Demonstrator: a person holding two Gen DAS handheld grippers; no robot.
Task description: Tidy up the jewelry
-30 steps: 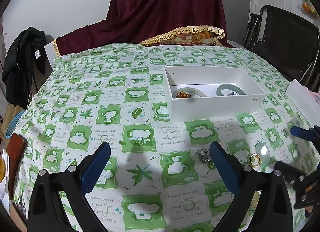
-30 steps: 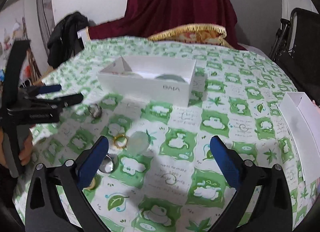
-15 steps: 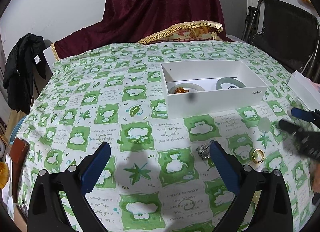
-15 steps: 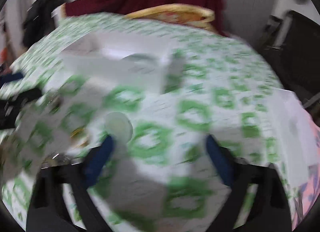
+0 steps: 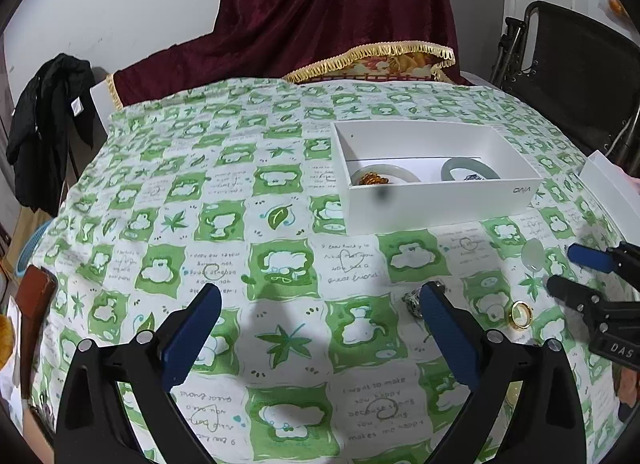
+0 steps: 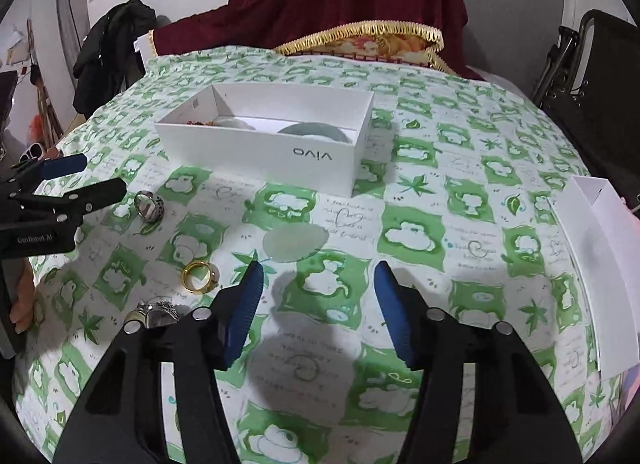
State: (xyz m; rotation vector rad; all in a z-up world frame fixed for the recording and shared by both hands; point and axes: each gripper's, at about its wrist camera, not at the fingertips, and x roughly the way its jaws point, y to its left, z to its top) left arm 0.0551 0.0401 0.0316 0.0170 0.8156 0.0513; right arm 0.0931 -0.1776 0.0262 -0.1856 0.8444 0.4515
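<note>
A white box (image 5: 436, 199) (image 6: 264, 155) on the green-patterned cloth holds two jade bangles (image 5: 470, 169) and amber beads (image 5: 372, 179). A pale jade disc (image 6: 294, 242) (image 5: 533, 254) lies just ahead of my right gripper (image 6: 318, 296), which is open and empty. A gold ring (image 6: 199, 276) (image 5: 520, 315), a silver ring (image 6: 149, 205) (image 5: 414, 300) and another silver piece (image 6: 160, 311) lie on the cloth to its left. My left gripper (image 5: 320, 328) is open and empty above the cloth; it also shows in the right wrist view (image 6: 100, 179).
The white box lid (image 6: 600, 252) lies at the table's right edge. A maroon-draped object (image 5: 332, 19) and a cushion stand behind the table. A black folding chair (image 5: 580, 71) is at the right, a dark jacket (image 5: 48, 123) at the left.
My right gripper swung right and forward, and now has the jade disc just ahead of its fingers. Its jaws stand narrower than before. The left gripper hardly moved.
</note>
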